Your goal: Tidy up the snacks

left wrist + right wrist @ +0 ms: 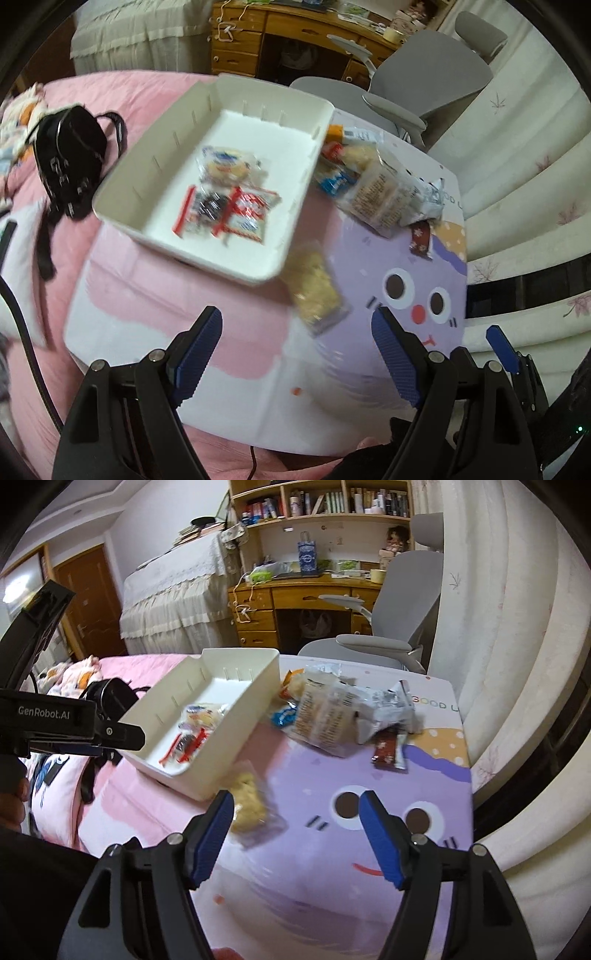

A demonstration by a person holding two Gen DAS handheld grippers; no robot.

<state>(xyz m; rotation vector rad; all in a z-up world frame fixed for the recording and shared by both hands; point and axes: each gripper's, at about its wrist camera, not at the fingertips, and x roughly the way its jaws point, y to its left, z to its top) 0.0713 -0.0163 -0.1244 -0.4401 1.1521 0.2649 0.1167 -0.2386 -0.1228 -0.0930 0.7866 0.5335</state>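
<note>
Both tongs released, nothing between the pads: left tongs [297, 334], right tongs [295, 818]. Yellow crisp packet [249, 806] lying on tabletop [424, 775], frame centre, just beside white tray [258, 672]; probably next pick. Suggest closing across packet's short side, lifting clear of tray rim. Motion blur throughout; labels unreadable; heap [332, 712] upper right overlapping, count uncertain.

We see a black bag [68, 155] on the pink bed [110, 92] at nine o'clock, a grey chair [399, 605] at one o'clock, a wooden desk [295, 598] and bookshelf [325, 502] at twelve, a curtain [517, 627] at three.
</note>
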